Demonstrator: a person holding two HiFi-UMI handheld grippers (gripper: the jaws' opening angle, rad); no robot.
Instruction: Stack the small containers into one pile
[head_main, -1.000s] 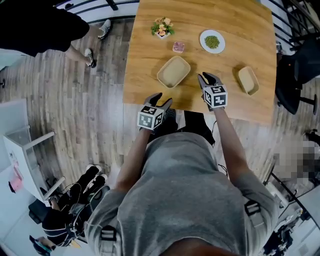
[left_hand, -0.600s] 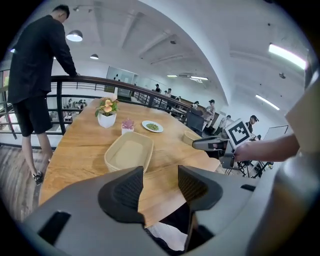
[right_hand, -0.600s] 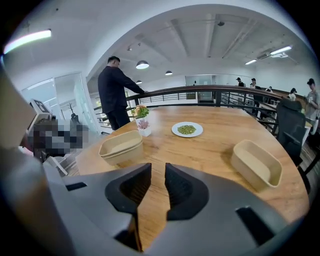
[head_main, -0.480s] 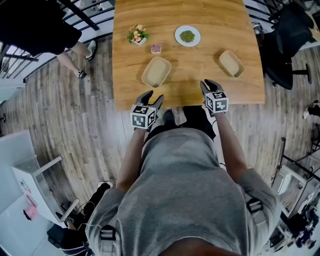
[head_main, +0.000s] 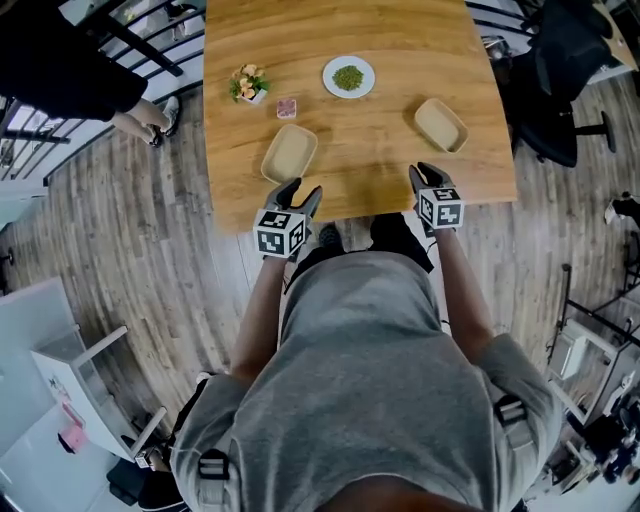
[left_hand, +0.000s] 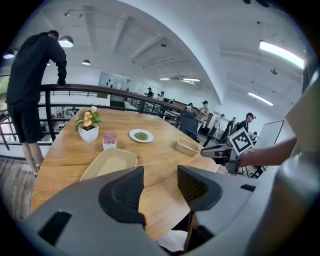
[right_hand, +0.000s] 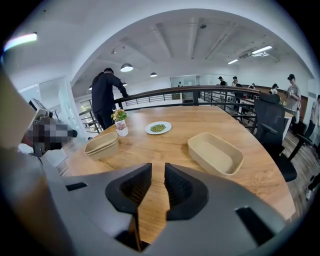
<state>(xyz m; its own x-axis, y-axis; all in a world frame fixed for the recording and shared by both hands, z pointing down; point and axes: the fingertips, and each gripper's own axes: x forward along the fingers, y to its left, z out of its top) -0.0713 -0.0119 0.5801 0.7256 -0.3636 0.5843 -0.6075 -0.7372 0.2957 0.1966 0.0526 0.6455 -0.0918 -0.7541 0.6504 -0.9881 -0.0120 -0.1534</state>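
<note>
Short of the lone beige rectangular container (head_main: 441, 124), right gripper (head_main: 428, 172) jaws stand narrowly parted, empty; left gripper (head_main: 297, 190) jaws spread, empty, near the stacked beige containers (head_main: 289, 153).

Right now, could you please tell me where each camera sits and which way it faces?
Head view: on the person's head, facing steeply down at the table; torso, arms, left gripper, right gripper show.
Left gripper view: on that gripper, facing across the table; its open jaws show.
Right gripper view: likewise; narrowly parted jaws show.
Shared: all catch the plate.

Left tongs (head_main: 302, 190) spread wide, right tongs (head_main: 427, 172) barely parted
</note>
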